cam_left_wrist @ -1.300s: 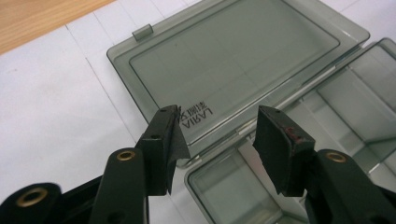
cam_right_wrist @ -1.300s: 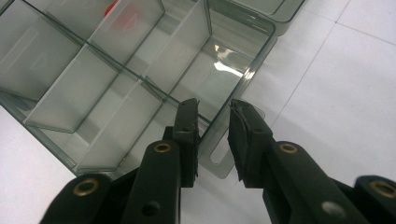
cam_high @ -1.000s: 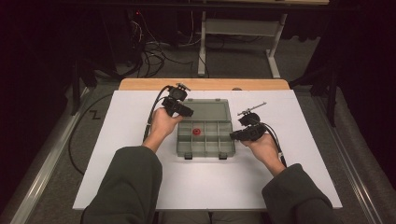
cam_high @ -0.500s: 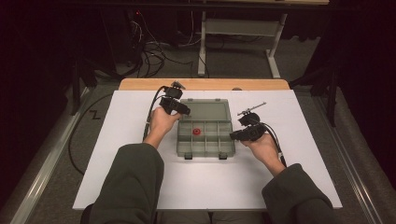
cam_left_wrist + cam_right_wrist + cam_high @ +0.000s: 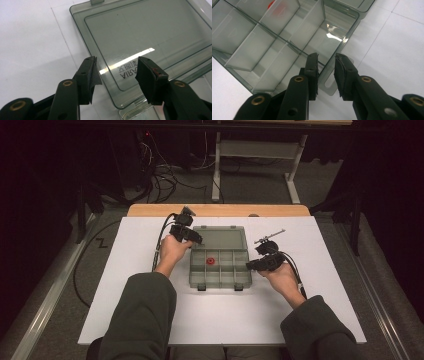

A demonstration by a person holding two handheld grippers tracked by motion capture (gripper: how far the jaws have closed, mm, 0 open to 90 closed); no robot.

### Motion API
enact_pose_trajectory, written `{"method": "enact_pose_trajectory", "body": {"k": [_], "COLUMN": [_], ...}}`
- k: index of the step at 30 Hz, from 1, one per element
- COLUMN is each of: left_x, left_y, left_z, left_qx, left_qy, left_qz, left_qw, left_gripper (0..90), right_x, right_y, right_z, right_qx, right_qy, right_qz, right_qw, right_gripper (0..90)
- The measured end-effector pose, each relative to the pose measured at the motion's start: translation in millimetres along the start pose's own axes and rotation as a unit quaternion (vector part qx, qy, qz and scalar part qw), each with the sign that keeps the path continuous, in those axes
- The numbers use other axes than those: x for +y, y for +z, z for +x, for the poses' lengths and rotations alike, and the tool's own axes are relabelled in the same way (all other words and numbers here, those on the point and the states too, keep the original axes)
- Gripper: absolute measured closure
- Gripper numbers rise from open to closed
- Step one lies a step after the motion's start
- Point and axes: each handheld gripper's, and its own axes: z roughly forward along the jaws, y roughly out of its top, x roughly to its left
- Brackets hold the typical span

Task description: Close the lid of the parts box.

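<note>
A clear grey compartment box (image 5: 220, 286) lies open mid-table, its lid (image 5: 220, 239) folded flat on the far side. One small red piece (image 5: 211, 261) sits in a far compartment and appears as a red blur (image 5: 277, 5) in the right gripper view. My left gripper (image 5: 195, 238) hovers open over the lid's (image 5: 150, 32) near left corner, its own view showing the left gripper (image 5: 117, 72) empty. My right gripper (image 5: 252, 265) is at the box's right end; its jaws stand narrowly apart around the right wall (image 5: 342, 37) and a small tab (image 5: 329, 86), right gripper (image 5: 327, 72).
The box rests on a white board (image 5: 125, 285) over a wooden tabletop (image 5: 220, 210). A small metal tool (image 5: 270, 236) lies to the right of the lid. Cables trail from both grippers; more cables and a table frame are on the floor beyond.
</note>
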Motion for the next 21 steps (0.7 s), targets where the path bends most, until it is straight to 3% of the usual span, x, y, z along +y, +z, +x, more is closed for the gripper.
{"method": "enact_pose_trajectory", "body": {"k": [3,12,21], "left_x": [-0.7,-1.3,-1.6], "left_y": [2.5,8.5,13.4], "left_z": [0.1,5.1,8.4], "left_qx": [0.010,-0.019,-0.031], "left_qy": [0.008,-0.014,-0.025], "left_qz": [0.007,0.018,0.023], "left_qw": [0.9999,0.9996,0.9989], "left_gripper": [49.4,47.2,44.7], "right_x": [-0.1,-0.2,-0.2], "right_y": [-0.1,-0.1,-0.1], "right_z": [0.0,0.1,0.1], "right_qx": [0.000,-0.001,-0.001], "right_qy": [0.000,0.000,0.000], "right_qz": [0.000,0.000,0.000], "right_qw": [1.0000,1.0000,1.0000], "right_gripper": [74.8,74.8,74.8]}}
